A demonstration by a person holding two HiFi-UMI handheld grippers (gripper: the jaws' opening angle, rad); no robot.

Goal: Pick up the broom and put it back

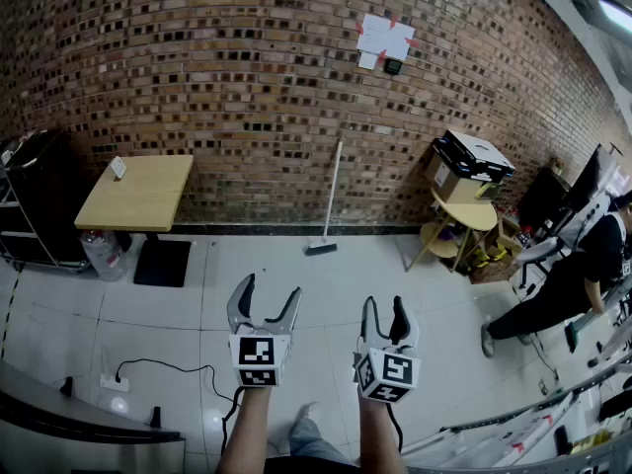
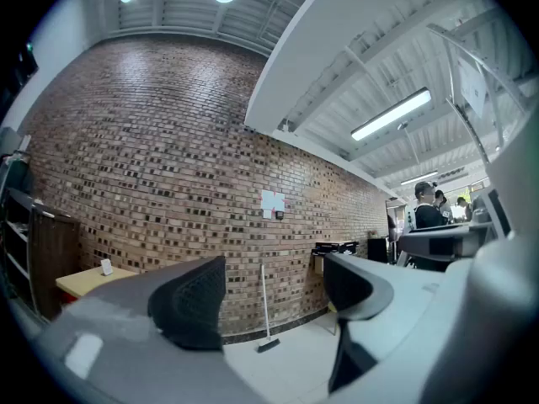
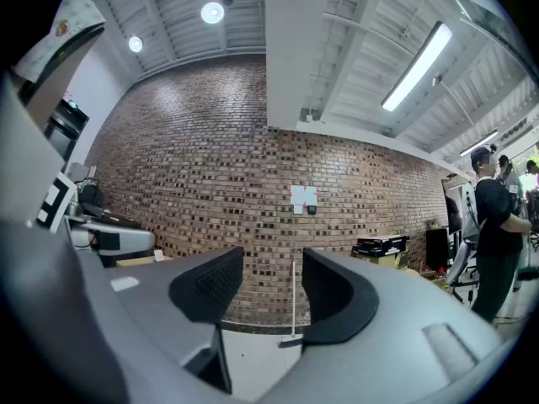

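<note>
A broom [image 1: 329,198] with a pale handle and dark head leans upright against the brick wall, far ahead of both grippers. It shows between the jaws as the broom [image 2: 264,310] in the left gripper view and the broom [image 3: 293,312] in the right gripper view. My left gripper [image 1: 265,302] is held level over the tiled floor, jaws wide apart and empty. My right gripper [image 1: 384,313] is beside it, jaws apart by a narrower gap, nothing between them.
A wooden table [image 1: 138,192] stands at the left by the wall, a dark cabinet [image 1: 39,200] further left. A small round table with a box [image 1: 467,169] is at the right. A seated person [image 1: 573,282] is at far right. A cable [image 1: 158,368] lies on the floor.
</note>
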